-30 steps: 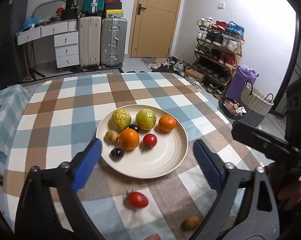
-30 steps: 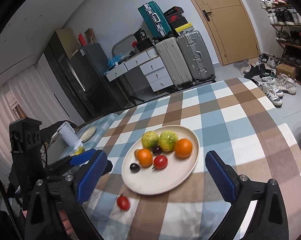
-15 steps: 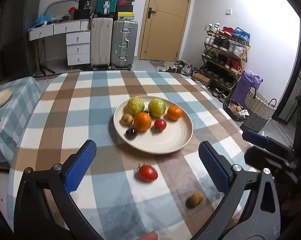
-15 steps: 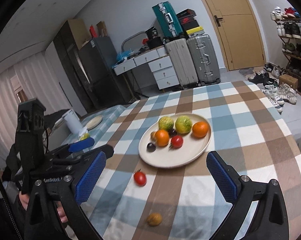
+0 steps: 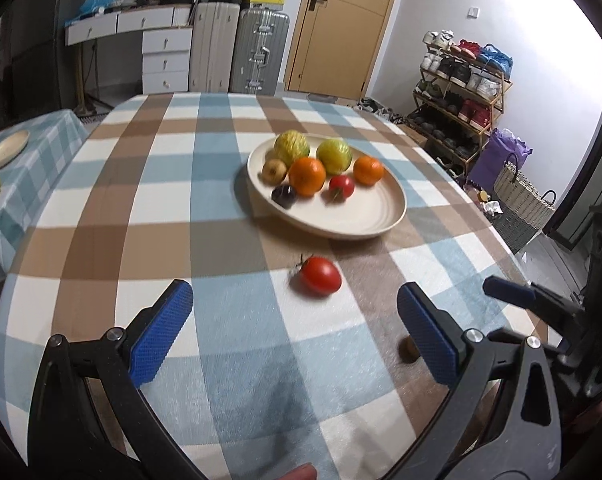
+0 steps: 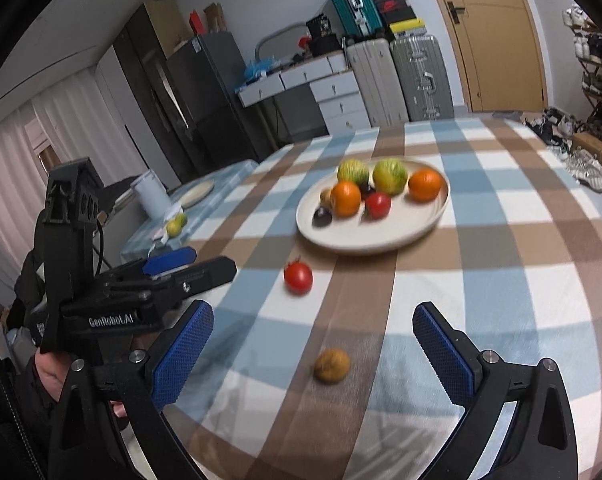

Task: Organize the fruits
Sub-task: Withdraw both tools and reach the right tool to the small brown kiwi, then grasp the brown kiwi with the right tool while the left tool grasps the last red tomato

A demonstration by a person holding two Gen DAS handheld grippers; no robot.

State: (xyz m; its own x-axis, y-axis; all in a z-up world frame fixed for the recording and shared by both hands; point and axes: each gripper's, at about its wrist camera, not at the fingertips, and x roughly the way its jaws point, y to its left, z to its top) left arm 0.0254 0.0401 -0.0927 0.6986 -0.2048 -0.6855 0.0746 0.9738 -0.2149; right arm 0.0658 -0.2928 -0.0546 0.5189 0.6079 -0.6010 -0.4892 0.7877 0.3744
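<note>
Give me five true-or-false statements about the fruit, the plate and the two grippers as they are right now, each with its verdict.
1. A red tomato lies on the tablecloth, off the plate. True.
2. The right gripper is shut on the small brown fruit. False: its jaws stand wide open, and the fruit lies free on the cloth between them.
3. Two oranges sit on the plate. True.
4. The plate holds no tomato. False: a second red tomato sits among the fruit.
5. The left gripper holds the loose tomato. False: it is open and holds nothing.
</note>
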